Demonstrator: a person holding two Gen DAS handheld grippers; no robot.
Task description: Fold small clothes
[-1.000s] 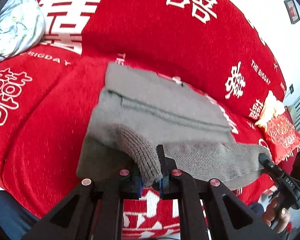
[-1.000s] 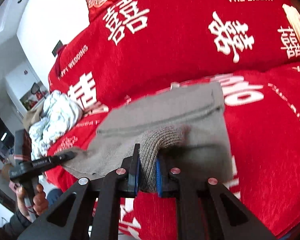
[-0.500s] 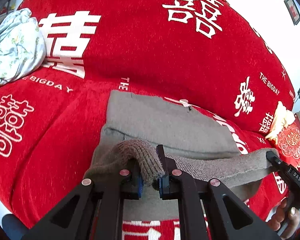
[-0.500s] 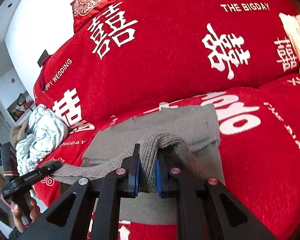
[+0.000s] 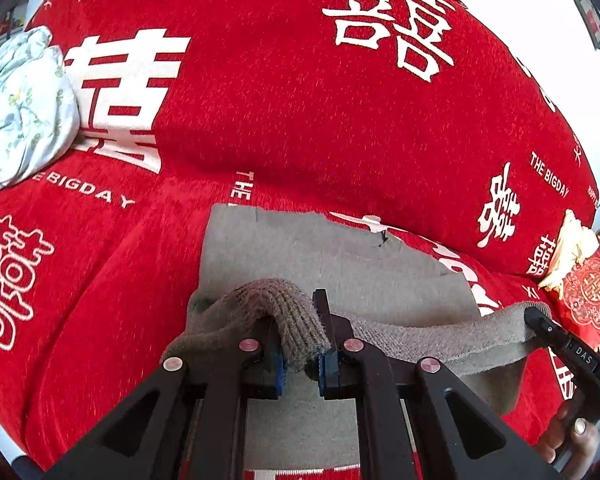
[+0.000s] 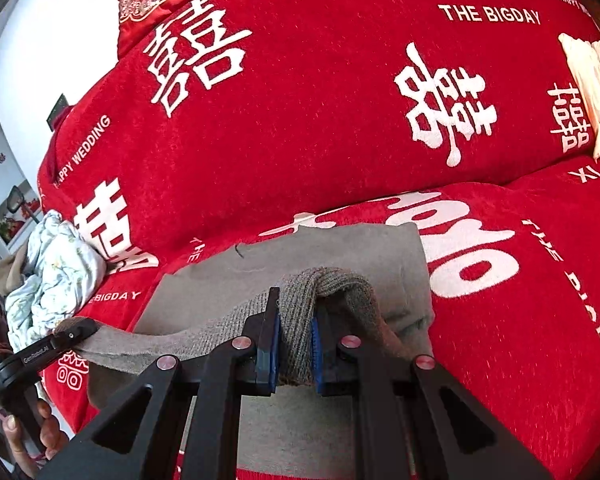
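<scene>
L gripper [image 5: 300, 354] pinches ribbed hem of grey knit garment [image 5: 320, 256]; R gripper [image 6: 294, 346] pinches hem's other end. Hem hangs lifted btwn the 2, rest lies flat on red sofa cover [image 5: 280, 120]. Floral cloth bundle [image 5: 20, 108] far left.

The left gripper [image 5: 301, 354] and right gripper [image 6: 294, 354] are each clamped on a ribbed edge of the grey knit garment [image 5: 324, 256], held level, side by side.

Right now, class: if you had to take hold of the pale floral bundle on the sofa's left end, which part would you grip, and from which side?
Judging by shape, grip a raised crease on top of the floral bundle, coming from above and the front. It is a rounded, crumpled heap showing no flat edge, pressed against the red sofa cover behind it.
</scene>
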